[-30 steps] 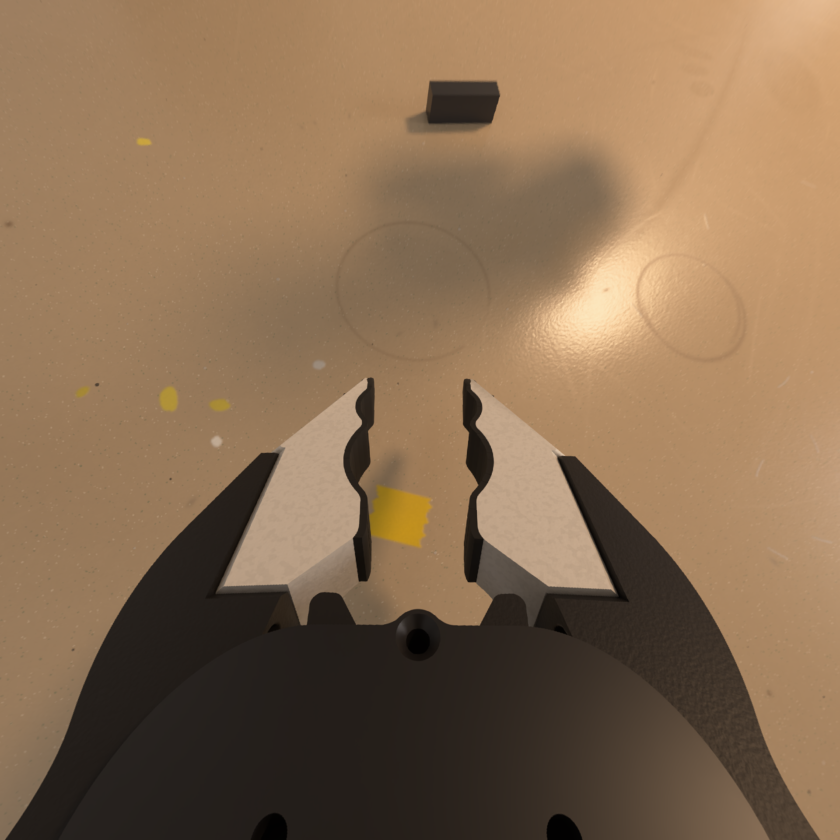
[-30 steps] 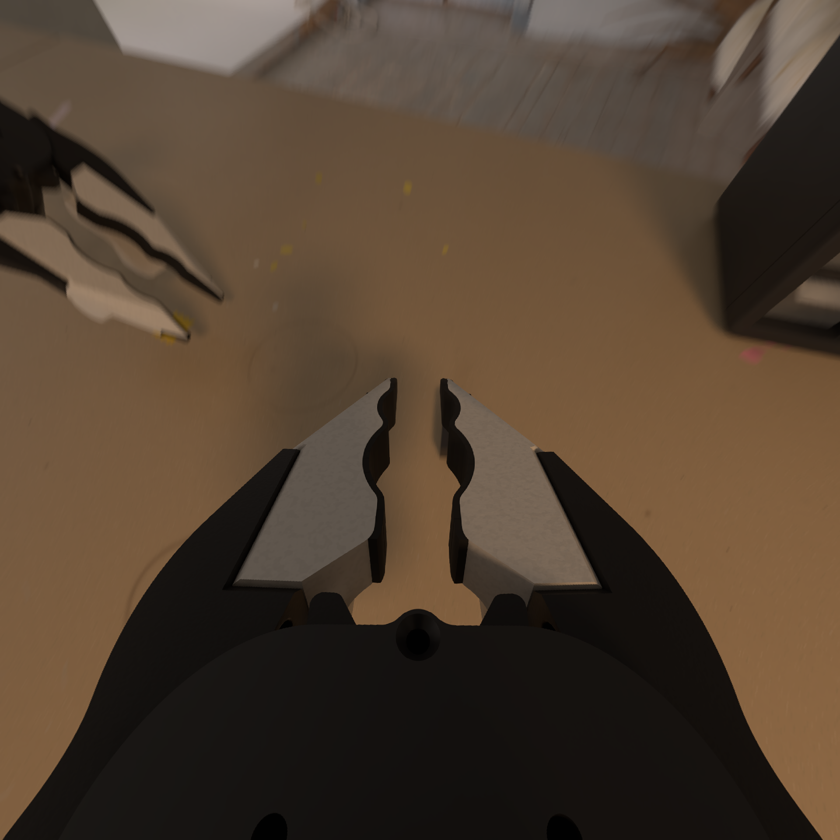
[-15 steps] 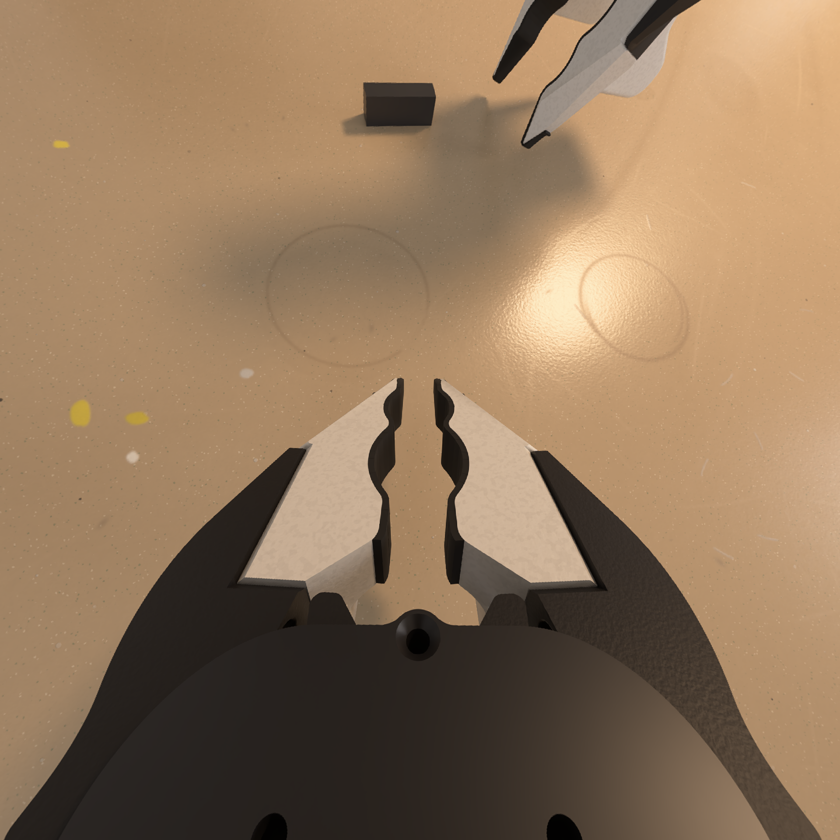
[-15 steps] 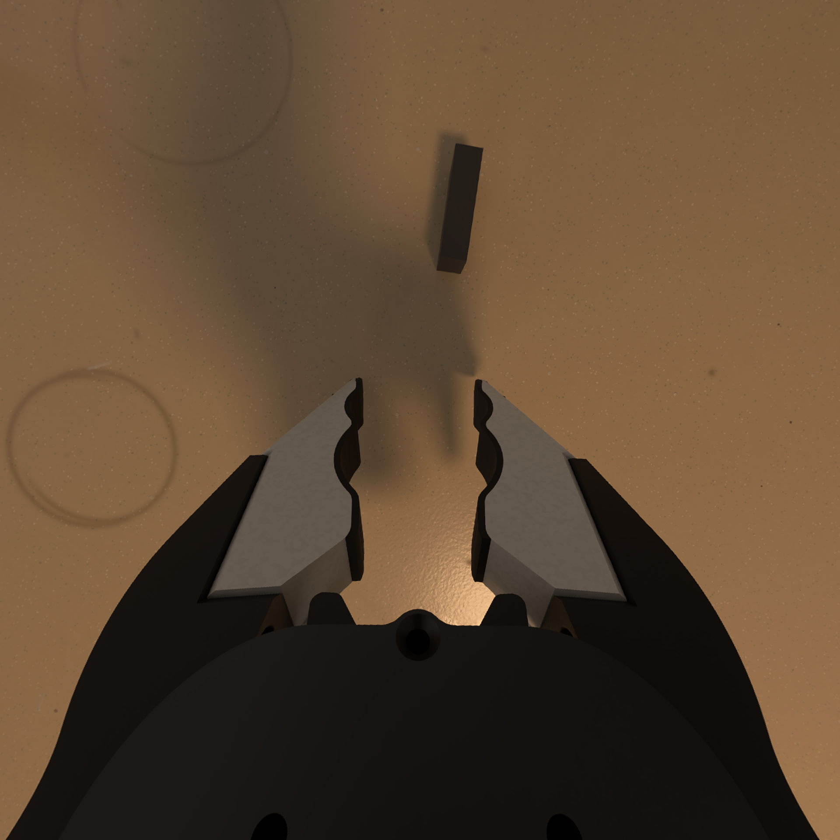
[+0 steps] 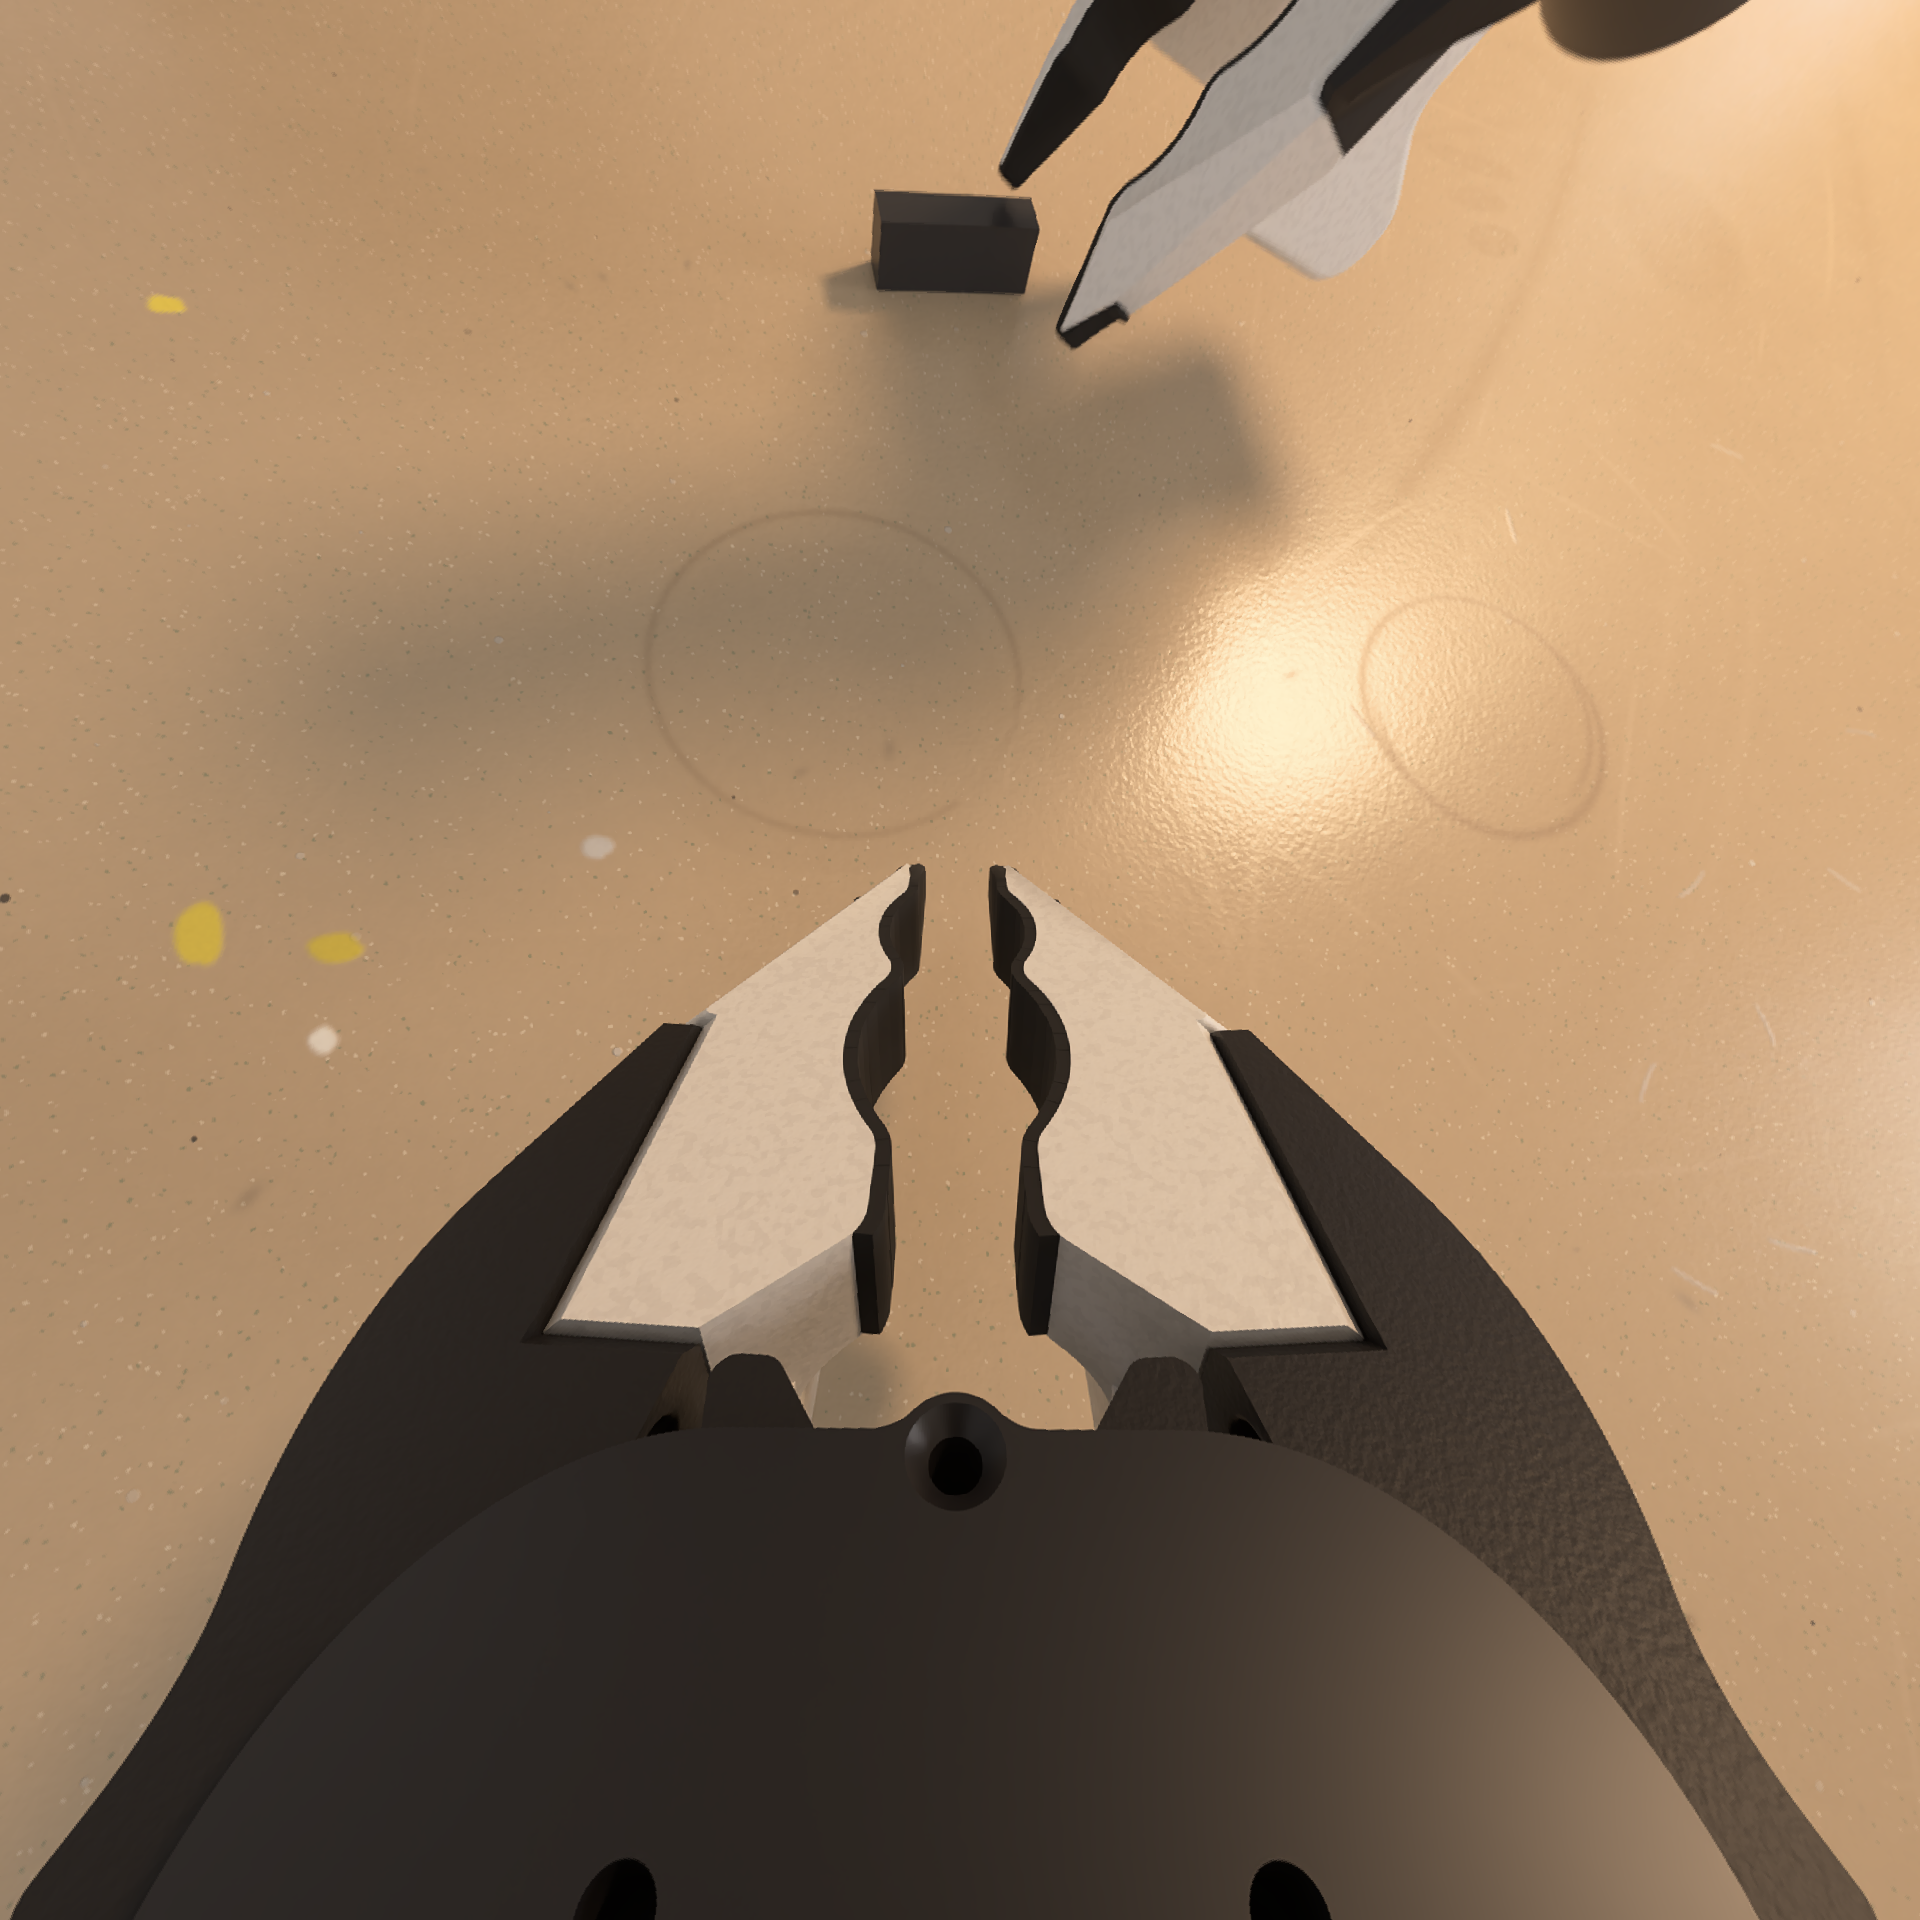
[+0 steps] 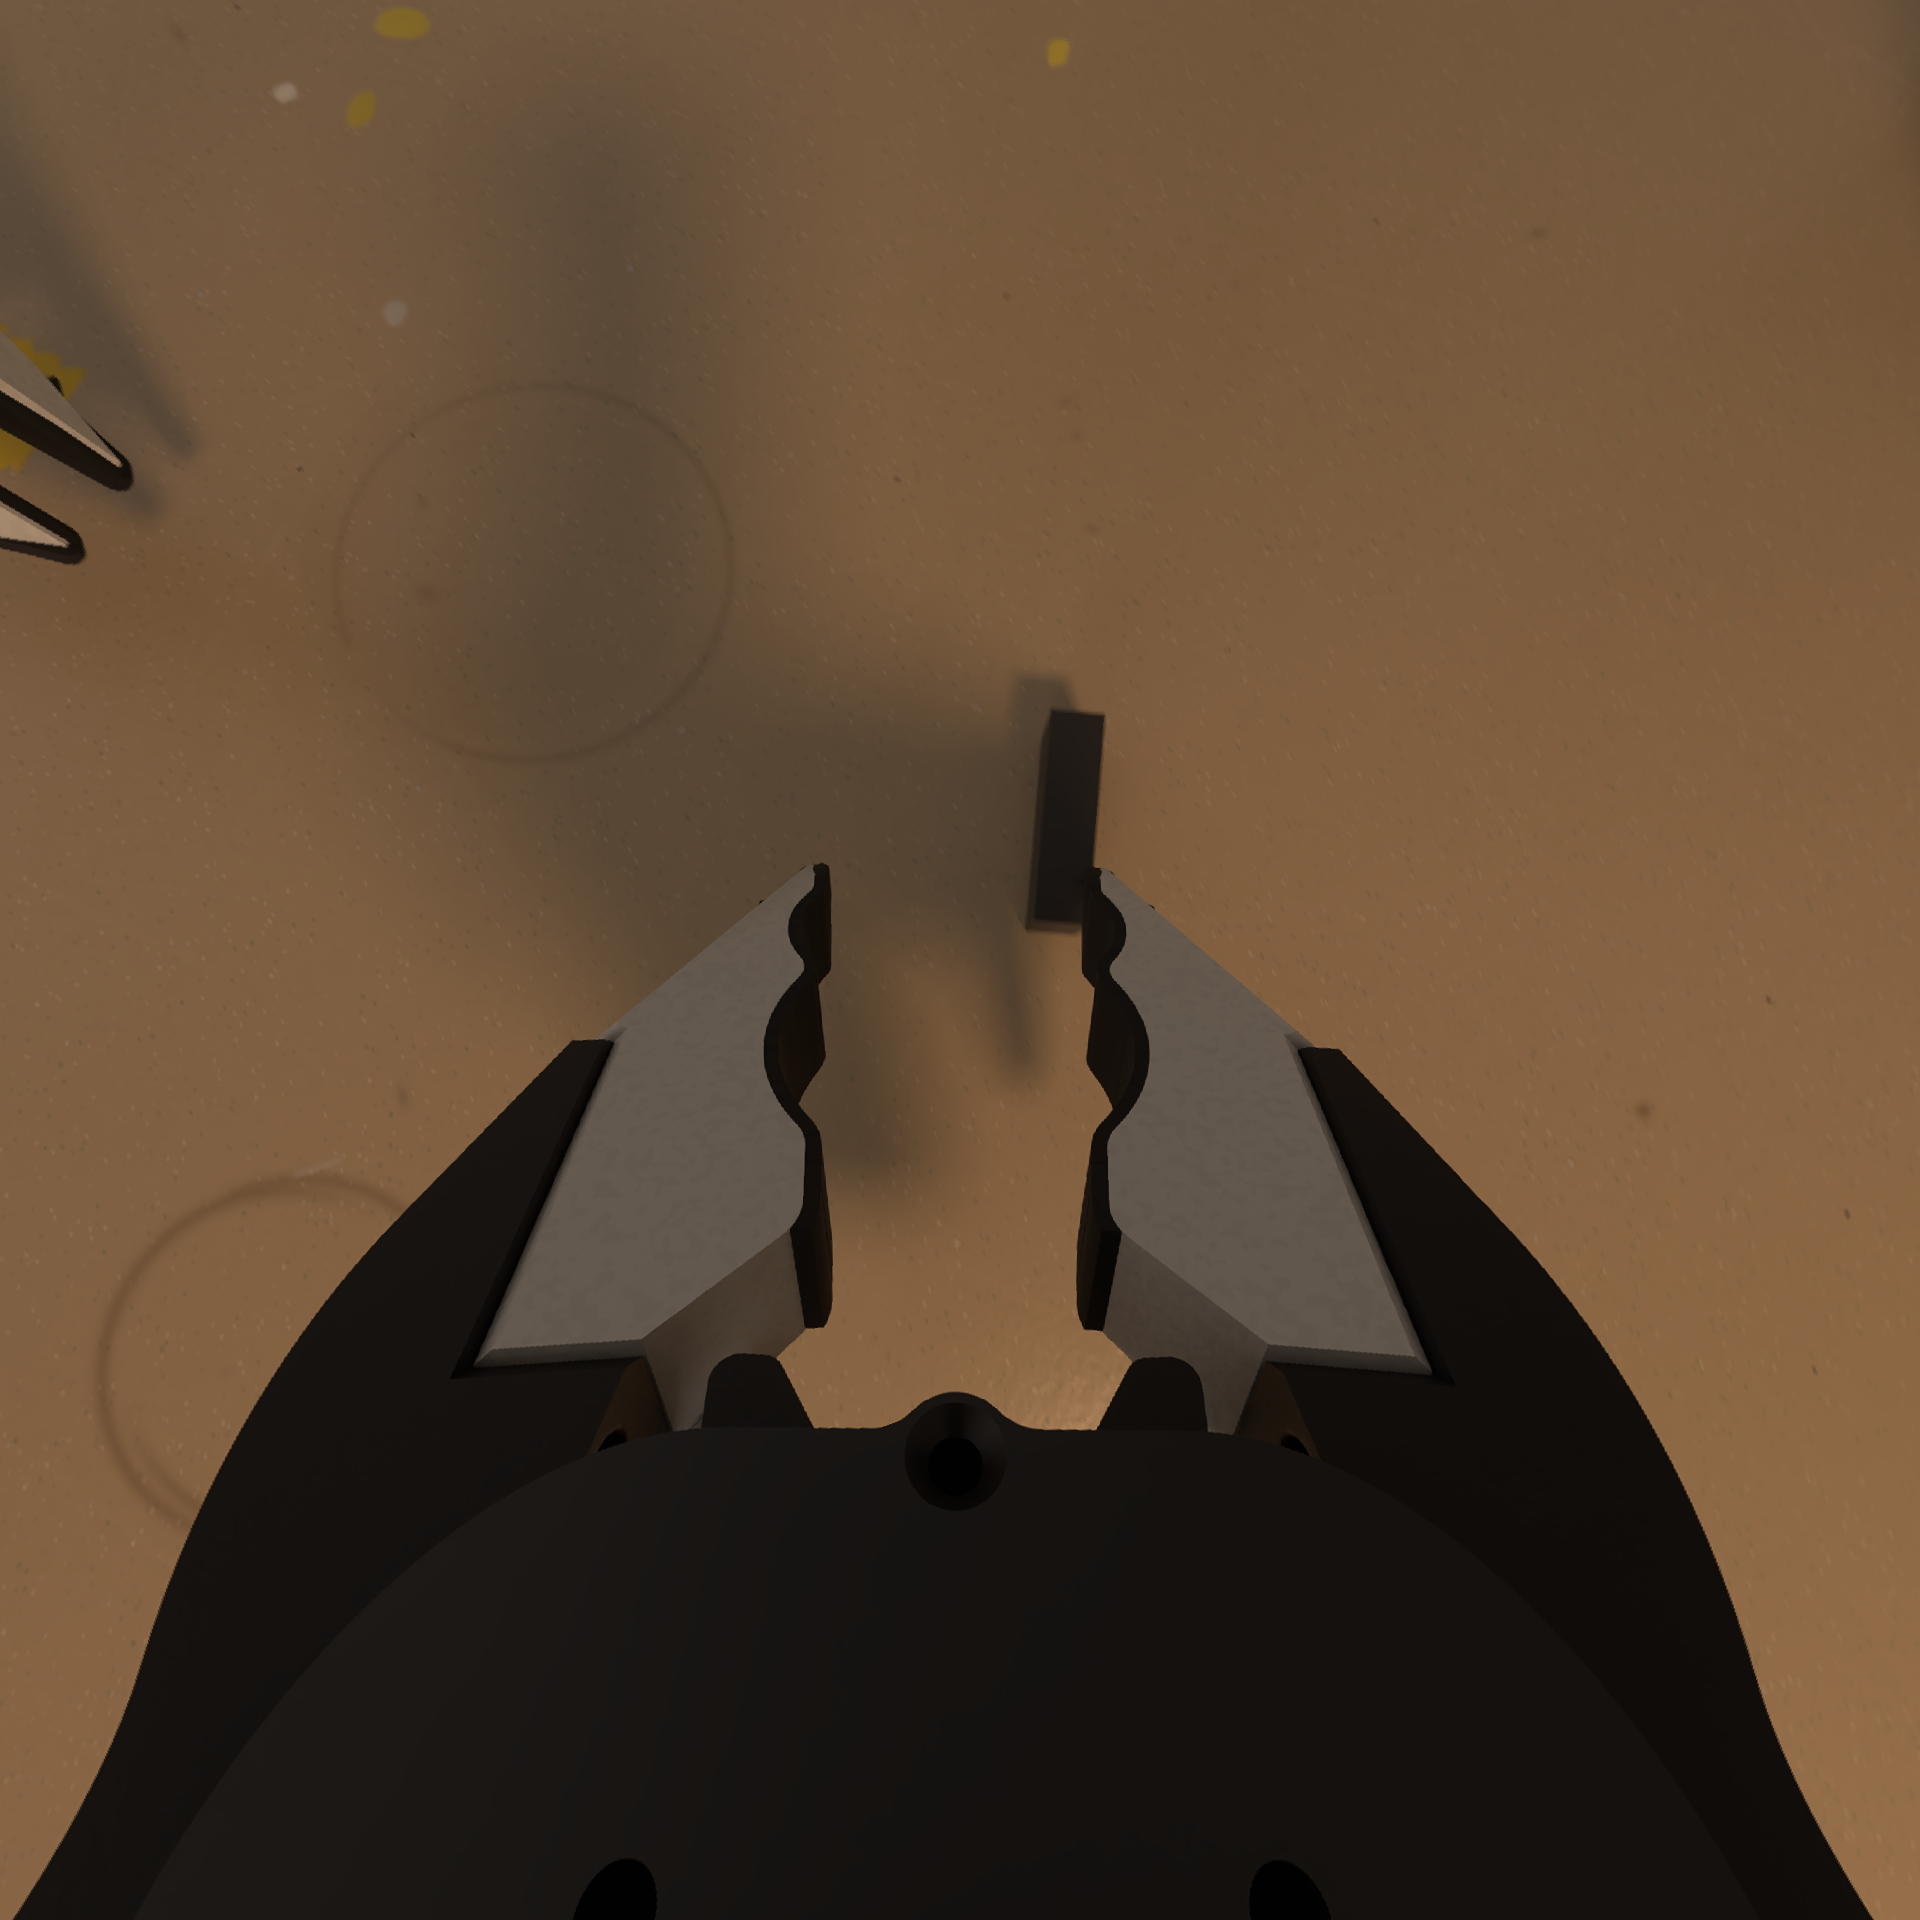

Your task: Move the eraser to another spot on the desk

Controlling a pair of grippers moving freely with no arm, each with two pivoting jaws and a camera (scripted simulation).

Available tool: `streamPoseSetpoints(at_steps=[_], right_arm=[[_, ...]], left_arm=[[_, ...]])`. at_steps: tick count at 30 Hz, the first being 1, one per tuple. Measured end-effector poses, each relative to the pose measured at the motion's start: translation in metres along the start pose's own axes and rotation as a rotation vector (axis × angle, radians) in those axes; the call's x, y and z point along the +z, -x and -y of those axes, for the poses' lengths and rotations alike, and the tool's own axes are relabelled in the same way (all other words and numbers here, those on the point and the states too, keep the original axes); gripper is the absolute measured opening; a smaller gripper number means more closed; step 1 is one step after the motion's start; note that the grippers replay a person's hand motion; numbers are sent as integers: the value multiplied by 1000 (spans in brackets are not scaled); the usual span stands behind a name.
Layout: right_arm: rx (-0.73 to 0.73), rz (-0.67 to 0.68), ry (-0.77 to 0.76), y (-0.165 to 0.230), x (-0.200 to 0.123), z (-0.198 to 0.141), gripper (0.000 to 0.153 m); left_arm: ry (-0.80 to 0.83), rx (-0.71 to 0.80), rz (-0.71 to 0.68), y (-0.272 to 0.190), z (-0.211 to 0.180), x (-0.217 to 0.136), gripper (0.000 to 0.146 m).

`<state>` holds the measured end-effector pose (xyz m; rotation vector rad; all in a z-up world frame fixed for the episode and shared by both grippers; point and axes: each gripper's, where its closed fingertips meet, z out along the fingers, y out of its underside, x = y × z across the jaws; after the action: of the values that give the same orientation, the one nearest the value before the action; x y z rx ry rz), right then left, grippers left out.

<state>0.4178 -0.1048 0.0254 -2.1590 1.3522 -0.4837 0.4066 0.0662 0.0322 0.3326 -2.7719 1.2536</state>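
Note:
The eraser (image 5: pixel 954 241) is a small dark block lying on the tan desk (image 5: pixel 416 520). In the right wrist view the eraser (image 6: pixel 1070 810) lies lengthwise just ahead of my right gripper (image 6: pixel 956 875). Its near end sits beside and partly behind the right fingertip (image 6: pixel 1117 914). My right gripper is open and empty, low over the desk. In the left wrist view the right gripper (image 5: pixel 1046 255) hangs at the eraser's right end, one fingertip on each side of it. My left gripper (image 5: pixel 954 873) is shut and empty, well short of the eraser. The left gripper's tips also show in the right wrist view (image 6: pixel 96 514).
Faint ring marks (image 5: pixel 831 670) (image 5: pixel 1481 717) lie on the desk between my left gripper and the eraser. Yellow and white paint flecks (image 5: pixel 197 932) dot the left side. A bright glare spot (image 5: pixel 1247 686) lies to the right.
My right gripper swung down toward the desk, opened wider and came up to the eraser. My left gripper narrowed to shut one second to half a second ago, then held still.

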Motion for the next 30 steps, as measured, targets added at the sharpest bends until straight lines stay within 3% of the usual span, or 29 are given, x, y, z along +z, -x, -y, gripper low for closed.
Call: streamPoseSetpoints(at_steps=[4, 7, 17, 26, 30], right_arm=[[-25, -2, -13, 7, 11, 15, 48], [-71, -132, 53, -11, 13, 14, 47], [-4, -133, 85, -20, 19, 2, 11], [-74, 257, 17, 53, -1, -1, 11], [-275, 464, 21, 107, -16, -6, 11]], left_arm=[[-25, -22, -18, 1, 4, 0, 12], [-22, -21, -21, 2, 3, 0, 12], [-25, -19, -36, 2, 0, -1, 11], [-64, 44, -47, -12, 8, -7, 11], [-52, 89, -93, -32, 9, -3, 13]])
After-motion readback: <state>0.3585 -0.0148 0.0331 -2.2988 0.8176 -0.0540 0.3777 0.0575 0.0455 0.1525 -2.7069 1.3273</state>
